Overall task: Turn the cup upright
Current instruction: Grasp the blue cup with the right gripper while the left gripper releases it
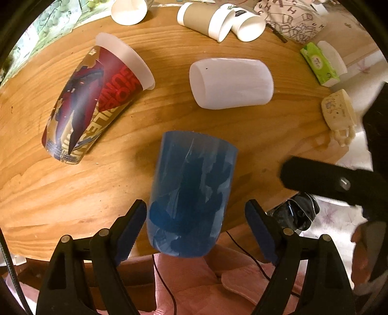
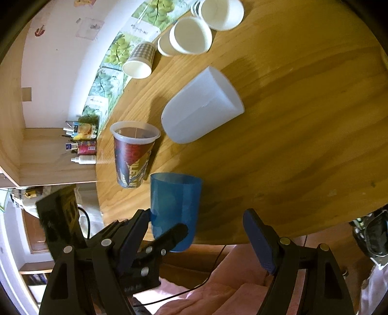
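Cup in blue plastic (image 1: 189, 196) sits at the near edge of the wooden tabletop (image 1: 72, 189), and its bottom end hangs a little over that edge. In the left wrist view the blue cup stands between the two fingers of the left hand-held gripper (image 1: 195, 232), which is spread wide. The left pad is just beside the cup's wall; whether it touches I cannot tell. The right pad stays apart from the cup.

In the right wrist view the blue cup (image 2: 175, 210) is seen with its open rim toward the far side, and the right hand-held gripper (image 2: 201, 232) is also spread wide and holds nothing. The blue cup is near this gripper's left finger, not in the middle of the gap.

Beyond the blue cup lies a white frosted cup (image 1: 231, 83) on its side. To the left of the blue cup is a printed cup with red and gold pictures (image 1: 97, 101). Farther behind the blue cup, at the far edge of the tabletop, some paper cups (image 1: 219, 20) lie on their sides.
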The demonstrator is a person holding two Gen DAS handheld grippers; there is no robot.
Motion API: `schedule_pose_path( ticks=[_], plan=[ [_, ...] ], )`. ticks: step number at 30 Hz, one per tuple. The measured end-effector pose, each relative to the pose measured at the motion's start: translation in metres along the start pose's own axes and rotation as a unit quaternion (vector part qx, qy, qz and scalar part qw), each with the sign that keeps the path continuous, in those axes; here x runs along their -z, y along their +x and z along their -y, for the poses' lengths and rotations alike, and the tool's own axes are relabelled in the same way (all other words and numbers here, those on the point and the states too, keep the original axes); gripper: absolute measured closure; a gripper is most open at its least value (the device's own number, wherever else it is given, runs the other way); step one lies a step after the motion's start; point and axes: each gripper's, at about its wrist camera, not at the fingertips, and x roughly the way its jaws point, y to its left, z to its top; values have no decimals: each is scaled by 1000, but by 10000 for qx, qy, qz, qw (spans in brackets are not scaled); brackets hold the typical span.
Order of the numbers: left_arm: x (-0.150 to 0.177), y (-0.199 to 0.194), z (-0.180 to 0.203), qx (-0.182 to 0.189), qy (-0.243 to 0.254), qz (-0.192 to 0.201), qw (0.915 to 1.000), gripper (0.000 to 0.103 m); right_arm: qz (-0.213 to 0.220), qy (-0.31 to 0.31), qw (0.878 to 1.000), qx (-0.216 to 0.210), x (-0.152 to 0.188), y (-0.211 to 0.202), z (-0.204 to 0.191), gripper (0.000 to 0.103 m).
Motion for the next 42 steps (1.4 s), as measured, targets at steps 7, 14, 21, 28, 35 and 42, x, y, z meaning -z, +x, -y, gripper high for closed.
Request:
schedule_pose_path(
  ticks=[7, 14, 21, 28, 35, 42],
  plan=[
    [17, -25, -10, -74, 201, 517, 9984, 17, -316, 144, 9991, -243, -6, 22, -7, 22],
    [33, -44, -29, -520, 192, 1247, 9906, 17, -510, 304, 9978, -294, -11, 40, -13, 22],
    [41, -60, -44, -607, -59, 2009, 9777, 17, -554, 540, 9967, -250, -15, 54, -16, 22],
    [42, -76, -48, -495, 20, 2761, 9599, 17, -555, 643, 9963, -146, -18, 63, -18, 22],
    [49, -90, -46, -67, 240, 3046, 9522, 17, -522, 579, 9969, 45, -21, 68, -24, 28],
    [50, -91, -42, -46, 280, 3089, 9507, 17, -609, 571, 9965, 27, -22, 69, -24, 36]
  ],
)
